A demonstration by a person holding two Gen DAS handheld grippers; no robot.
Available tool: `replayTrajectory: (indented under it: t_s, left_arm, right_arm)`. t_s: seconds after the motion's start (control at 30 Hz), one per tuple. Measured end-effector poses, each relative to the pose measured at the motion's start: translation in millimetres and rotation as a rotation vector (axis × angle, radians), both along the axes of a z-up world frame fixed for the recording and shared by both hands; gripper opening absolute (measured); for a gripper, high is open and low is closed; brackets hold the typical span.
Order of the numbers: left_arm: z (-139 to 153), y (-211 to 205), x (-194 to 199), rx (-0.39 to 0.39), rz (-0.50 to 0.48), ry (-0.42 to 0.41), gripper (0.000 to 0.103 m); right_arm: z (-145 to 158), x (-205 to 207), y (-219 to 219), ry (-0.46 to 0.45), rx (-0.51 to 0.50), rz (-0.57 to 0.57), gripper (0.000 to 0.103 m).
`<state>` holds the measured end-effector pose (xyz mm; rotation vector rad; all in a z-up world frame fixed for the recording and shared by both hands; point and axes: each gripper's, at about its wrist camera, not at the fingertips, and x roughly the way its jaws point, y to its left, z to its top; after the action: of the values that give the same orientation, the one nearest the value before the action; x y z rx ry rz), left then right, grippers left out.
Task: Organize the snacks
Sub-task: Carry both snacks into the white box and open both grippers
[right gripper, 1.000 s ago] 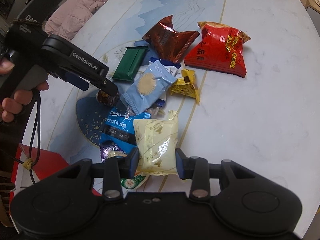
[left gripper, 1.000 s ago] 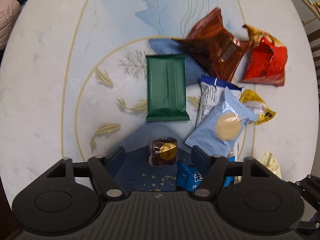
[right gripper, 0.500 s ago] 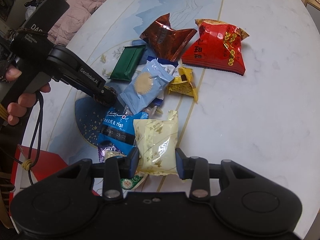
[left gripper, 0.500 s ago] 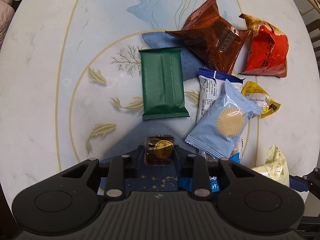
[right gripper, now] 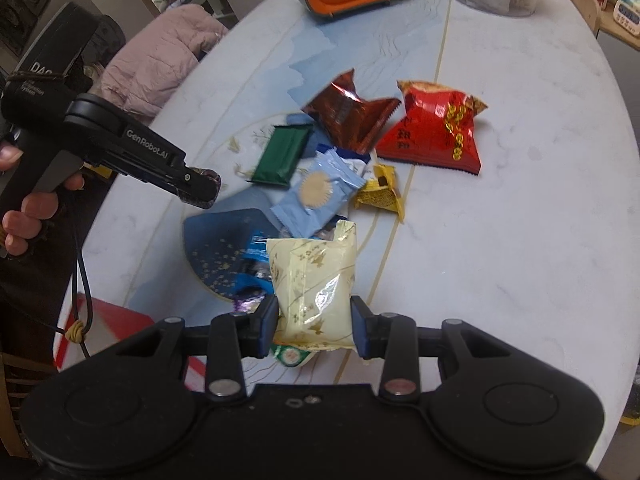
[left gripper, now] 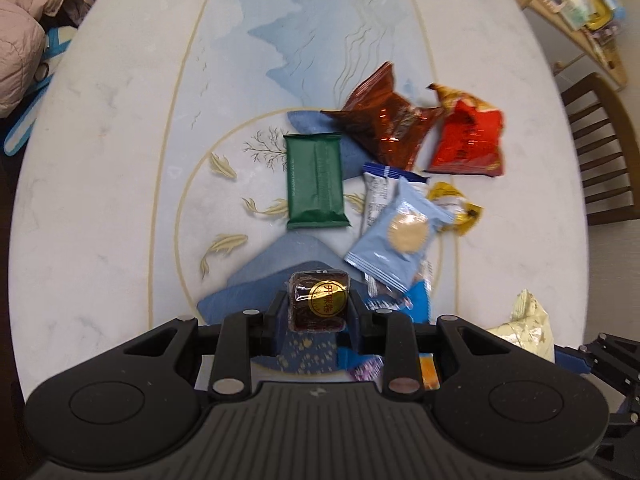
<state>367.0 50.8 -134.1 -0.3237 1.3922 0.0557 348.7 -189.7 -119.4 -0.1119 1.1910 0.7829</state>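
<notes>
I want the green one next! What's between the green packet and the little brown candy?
Nothing: bare painted table between green packet and brown candy, seen in the left wrist view.

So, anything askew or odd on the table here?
Nothing damaged or spilled. The snacks just lie in a loose heap, the light blue packet overlapping others. Left gripper holds a dark wrapped sweet; right gripper holds a cream packet.

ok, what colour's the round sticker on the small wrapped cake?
Gold, on the dark brown wrapped cake; left wrist view.
</notes>
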Motion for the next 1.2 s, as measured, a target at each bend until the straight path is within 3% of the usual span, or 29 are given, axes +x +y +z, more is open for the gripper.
replayTrajectory:
  t_s: [0.4, 0.63, 0.87, 1.2]
  left_arm:
    - [63.3, -14.5, -71.3, -0.021, -0.079, -0.106, 0.029]
    - [80.4, -25.9, -118.7, -0.025, -0.130, -0.126, 0.029]
    - [75.1, -35.9, -165.6, -0.037, -0.182, -0.106, 0.029]
    - [29.8, -47.0, -216.2, -0.057, -0.200, -0.006, 0.029]
  right_arm:
    - [51.8, -61.2, -7.9, -0.075, 0.040, 0.011, 0.037]
    - [71.5, -102.8, -13.7, -0.096, 0.058, 0.021, 0.037]
    - [70.2, -138.5, -17.0, -0.077, 0.059, 0.020, 0.037]
    - [39.2, -177.9, -12.2, 0.007, 0.041, 0.015, 0.037]
